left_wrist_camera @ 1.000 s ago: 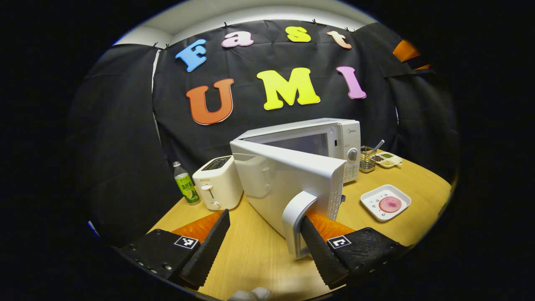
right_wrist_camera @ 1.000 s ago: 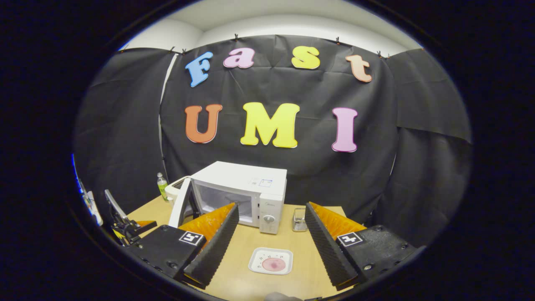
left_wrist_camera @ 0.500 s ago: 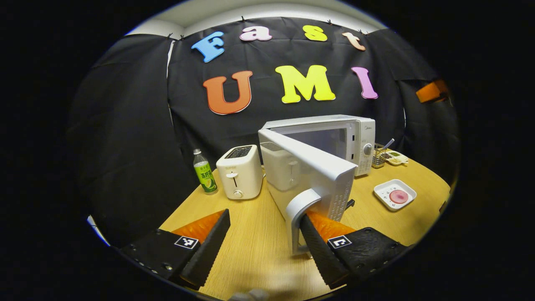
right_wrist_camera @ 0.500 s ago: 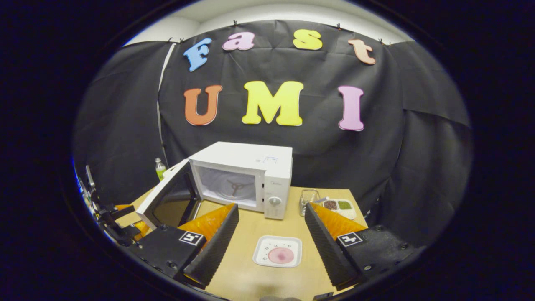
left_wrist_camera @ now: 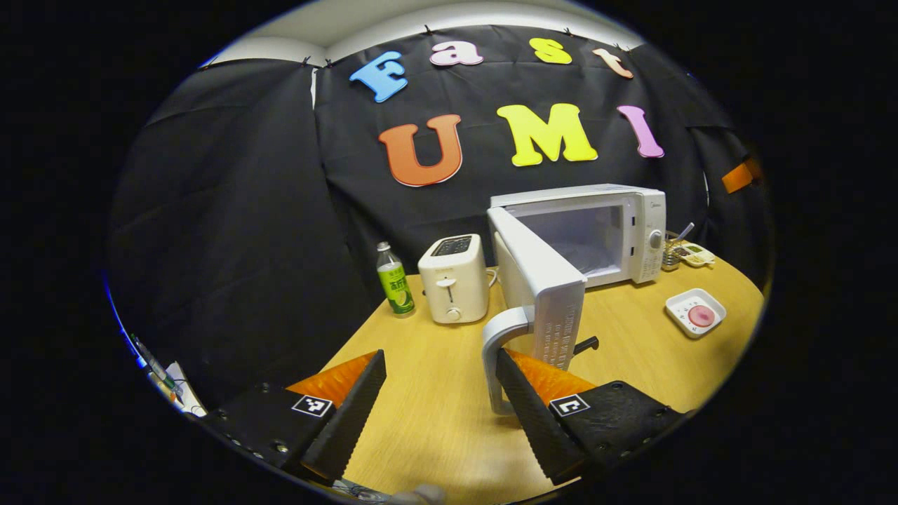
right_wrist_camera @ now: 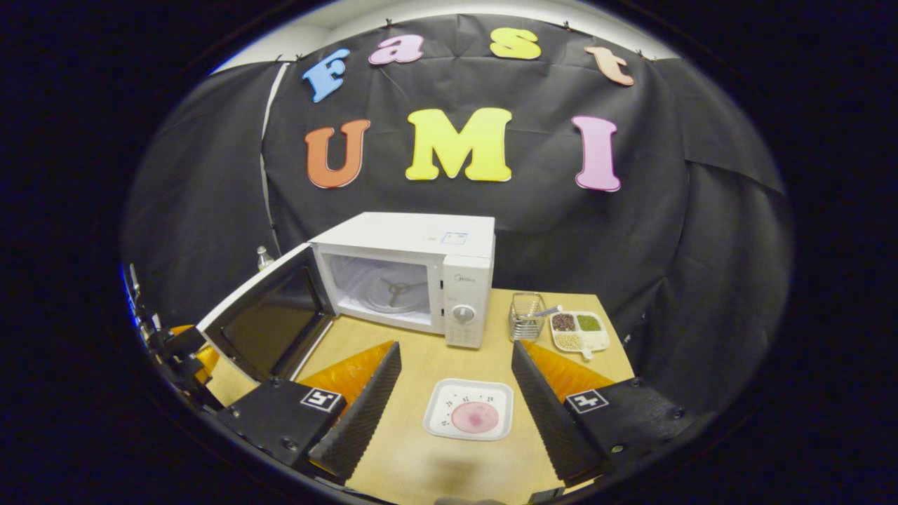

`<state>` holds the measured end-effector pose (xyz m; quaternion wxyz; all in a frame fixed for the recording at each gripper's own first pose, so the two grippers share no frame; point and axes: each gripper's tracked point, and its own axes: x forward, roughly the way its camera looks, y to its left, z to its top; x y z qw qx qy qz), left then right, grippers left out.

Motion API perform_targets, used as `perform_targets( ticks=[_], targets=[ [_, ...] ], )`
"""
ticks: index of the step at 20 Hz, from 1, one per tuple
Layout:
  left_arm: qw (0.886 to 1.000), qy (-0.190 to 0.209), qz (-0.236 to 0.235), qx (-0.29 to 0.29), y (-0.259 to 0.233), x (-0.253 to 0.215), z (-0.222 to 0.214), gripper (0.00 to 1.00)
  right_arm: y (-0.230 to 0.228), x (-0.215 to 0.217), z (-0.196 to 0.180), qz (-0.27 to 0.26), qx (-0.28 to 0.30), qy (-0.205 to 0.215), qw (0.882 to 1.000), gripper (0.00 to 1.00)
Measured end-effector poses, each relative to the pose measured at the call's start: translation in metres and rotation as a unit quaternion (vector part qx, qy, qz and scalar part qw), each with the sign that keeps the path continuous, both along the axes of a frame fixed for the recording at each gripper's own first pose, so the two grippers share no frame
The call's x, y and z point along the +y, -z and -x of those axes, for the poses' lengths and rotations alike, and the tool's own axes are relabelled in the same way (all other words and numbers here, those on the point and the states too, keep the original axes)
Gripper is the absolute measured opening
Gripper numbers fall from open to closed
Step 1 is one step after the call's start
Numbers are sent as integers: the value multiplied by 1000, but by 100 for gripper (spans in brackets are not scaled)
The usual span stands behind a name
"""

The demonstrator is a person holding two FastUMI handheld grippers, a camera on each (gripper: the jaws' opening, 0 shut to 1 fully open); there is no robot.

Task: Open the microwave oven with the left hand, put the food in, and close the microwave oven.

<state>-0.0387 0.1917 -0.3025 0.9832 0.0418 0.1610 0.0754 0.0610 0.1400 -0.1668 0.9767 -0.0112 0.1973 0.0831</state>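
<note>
The jaws of the left gripper [left_wrist_camera: 440, 407] are standing apart, one finger hooked behind the curved handle [left_wrist_camera: 499, 351] of the white microwave oven's [right_wrist_camera: 410, 277] open door, while the right gripper [right_wrist_camera: 454, 410] is hovering, also apart, above the white square plate of pink food [right_wrist_camera: 468, 419] on the wooden tabletop [right_wrist_camera: 421, 463].

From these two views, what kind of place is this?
Probably a mock kitchen counter in a recording booth: a microwave, a toaster and a plate of food stand on a wooden table before black cloth.
</note>
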Motion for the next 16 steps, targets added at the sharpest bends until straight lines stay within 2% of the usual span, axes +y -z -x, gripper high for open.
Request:
perform_targets(
  ticks=[1, 2, 4, 8, 12, 16],
  targets=[
    [1000, -3, -2, -8, -5, 4, 2, 96, 5, -6, -2, 0, 5, 7, 1000, 96],
    [1000, -7, -6, -9, -6, 8, 3, 94, 11, -13, -5, -1, 10, 14, 1000, 100],
    [1000, -13, -10, -6, -6, 11, 9, 93, 31, -25, -13, 1, 28, 17, 999, 100],
    [1000, -16, 3, -2, -12, -3, 20, 95, 106, -64, -27, 20, 104, 32, 994, 98],
    [1000, -14, 2, 3, -31, -33, 29, 96, 198, -77, -30, -31, 226, 18, 973, 86],
    [999, -24, 18, 12, -53, -65, 33, 96, 241, -74, -42, -73, 282, -8, 956, 76]
  ],
)
